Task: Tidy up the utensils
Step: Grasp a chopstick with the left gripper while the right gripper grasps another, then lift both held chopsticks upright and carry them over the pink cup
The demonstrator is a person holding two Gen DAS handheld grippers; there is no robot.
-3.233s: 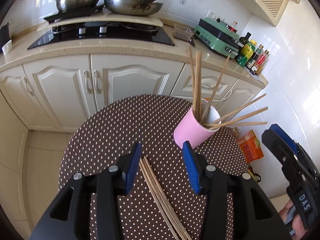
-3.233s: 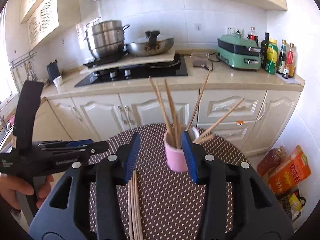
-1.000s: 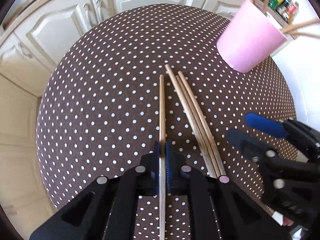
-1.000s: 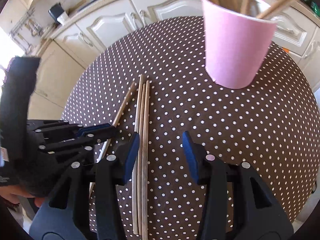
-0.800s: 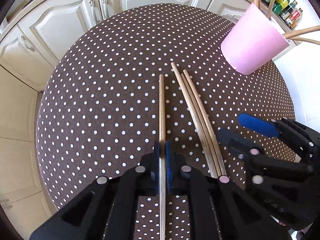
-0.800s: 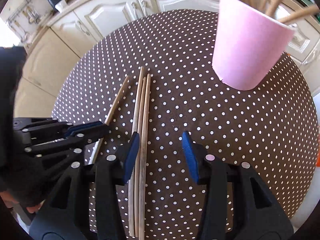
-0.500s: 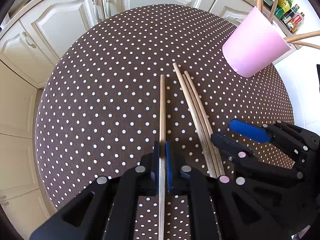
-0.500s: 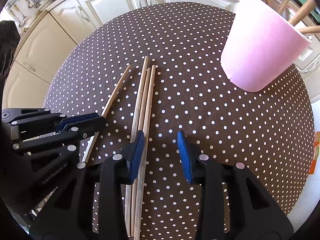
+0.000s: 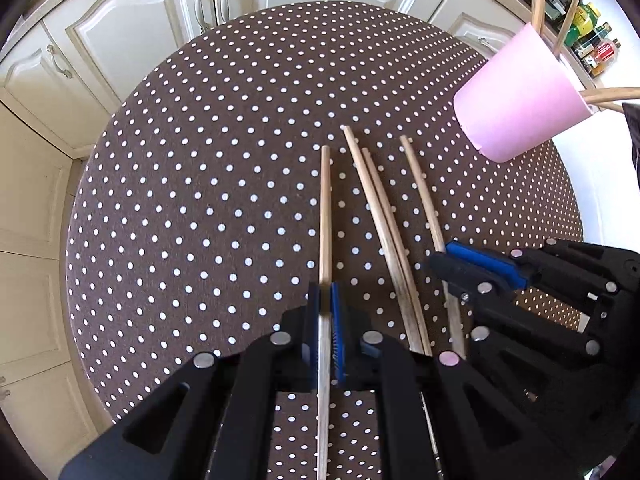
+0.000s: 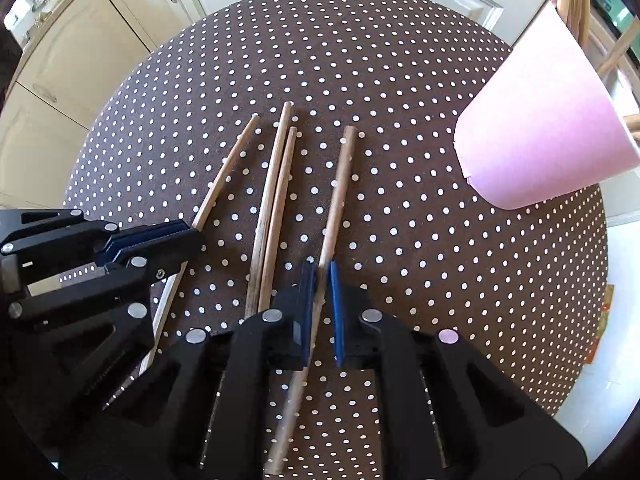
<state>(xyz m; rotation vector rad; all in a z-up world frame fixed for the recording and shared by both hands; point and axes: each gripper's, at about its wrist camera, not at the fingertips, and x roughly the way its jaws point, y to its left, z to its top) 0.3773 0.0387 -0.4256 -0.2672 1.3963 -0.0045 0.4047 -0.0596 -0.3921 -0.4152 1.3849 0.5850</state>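
On the round dotted tabletop [image 9: 192, 184], the left gripper [image 9: 327, 300] is clamped on one chopstick [image 9: 325, 208]. The right gripper [image 10: 320, 280], whose jaws have just been closing, pinches another chopstick [image 10: 338, 188]. Two more chopsticks [image 10: 272, 200] lie touching between them at the tabletop's middle, and the pink cup [image 10: 536, 128] stands near its far right edge.

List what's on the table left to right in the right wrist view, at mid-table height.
left tool → its chopstick → loose chopstick pair → chopstick in the right tool → pink cup
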